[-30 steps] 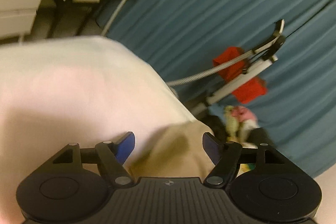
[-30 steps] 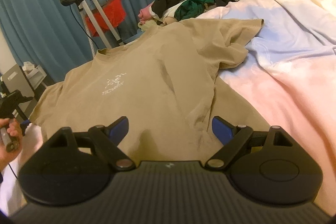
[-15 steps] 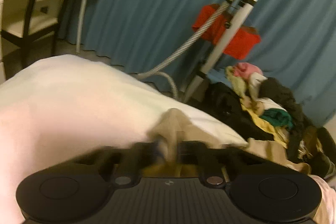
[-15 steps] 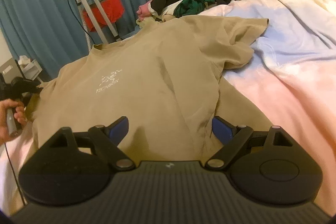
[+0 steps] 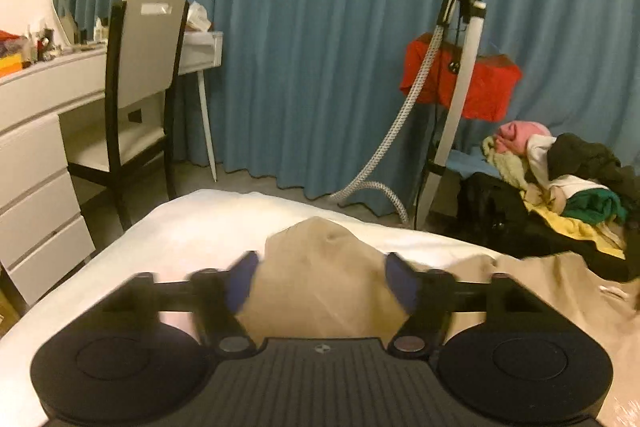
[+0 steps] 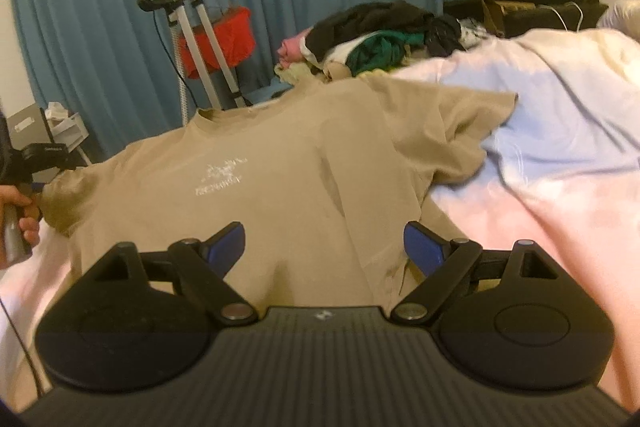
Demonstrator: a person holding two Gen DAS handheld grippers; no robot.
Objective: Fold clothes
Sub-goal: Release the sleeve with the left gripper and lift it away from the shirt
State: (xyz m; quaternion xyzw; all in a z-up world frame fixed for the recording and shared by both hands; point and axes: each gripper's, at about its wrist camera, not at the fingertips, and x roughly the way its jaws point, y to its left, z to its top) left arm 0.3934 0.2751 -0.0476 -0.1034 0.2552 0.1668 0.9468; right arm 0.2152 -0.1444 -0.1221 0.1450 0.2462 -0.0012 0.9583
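Note:
A tan T-shirt (image 6: 288,179) with a small white chest print lies spread face up on the bed, collar toward the curtain. Its right sleeve is crumpled on the blanket. My right gripper (image 6: 323,247) is open and empty over the shirt's lower hem. My left gripper (image 5: 320,281) is open, its blue pads on either side of the shirt's left sleeve (image 5: 320,267), not gripping it. In the right wrist view the left gripper (image 6: 36,163) and the hand holding it sit at the far left by that sleeve.
The bed carries a pink and white blanket (image 6: 560,155). A pile of mixed clothes (image 6: 384,43) lies at the far edge. A garment steamer stand (image 5: 456,87) with a red cloth stands before the blue curtain. A chair (image 5: 136,95) and white desk stand left.
My left gripper closed on the sleeve half a second ago, tilted up and opened again, leaving the sleeve lying flatter. The right gripper stayed open and shifted slightly over the hem.

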